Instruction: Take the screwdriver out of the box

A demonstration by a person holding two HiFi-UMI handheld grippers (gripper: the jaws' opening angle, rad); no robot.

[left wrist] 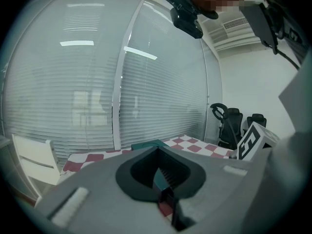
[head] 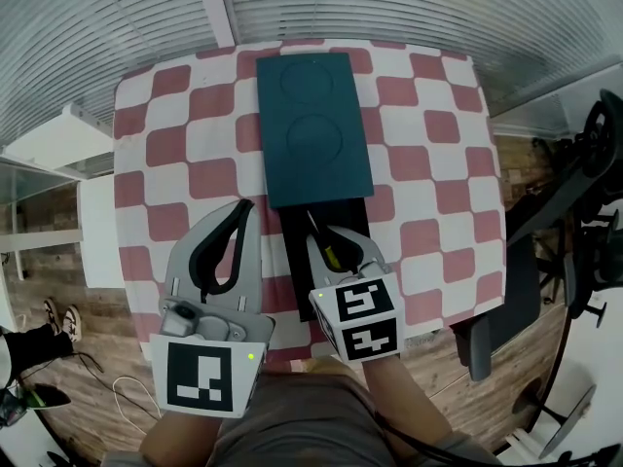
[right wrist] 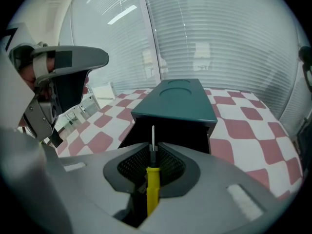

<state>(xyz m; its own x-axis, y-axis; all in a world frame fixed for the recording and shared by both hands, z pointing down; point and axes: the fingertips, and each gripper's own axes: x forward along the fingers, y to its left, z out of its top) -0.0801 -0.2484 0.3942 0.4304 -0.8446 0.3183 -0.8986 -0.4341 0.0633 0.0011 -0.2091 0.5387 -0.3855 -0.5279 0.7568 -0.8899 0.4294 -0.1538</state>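
A teal box [head: 313, 125] lies along the middle of the checkered table [head: 428, 173], with its black inner tray [head: 295, 241] pulled out toward me. My right gripper [head: 341, 243] hovers over the tray's near end, shut on a yellow-handled screwdriver [head: 330, 251]. In the right gripper view the screwdriver [right wrist: 152, 184] stands between the jaws, its thin shaft pointing at the box [right wrist: 178, 101], and the right gripper [right wrist: 153, 152] is clamped on it. My left gripper [head: 242, 209] hangs left of the tray, shut on nothing. Seen from its own camera, the left gripper [left wrist: 158, 149] has its tips together.
Slatted blinds behind glass [head: 389, 8] run along the table's far side. A dark office chair [head: 584, 163] stands off the right edge, and chairs [left wrist: 234, 126] show in the left gripper view. A white shelf unit [head: 58, 139] stands left of the table. Wooden floor [head: 496, 397] lies below.
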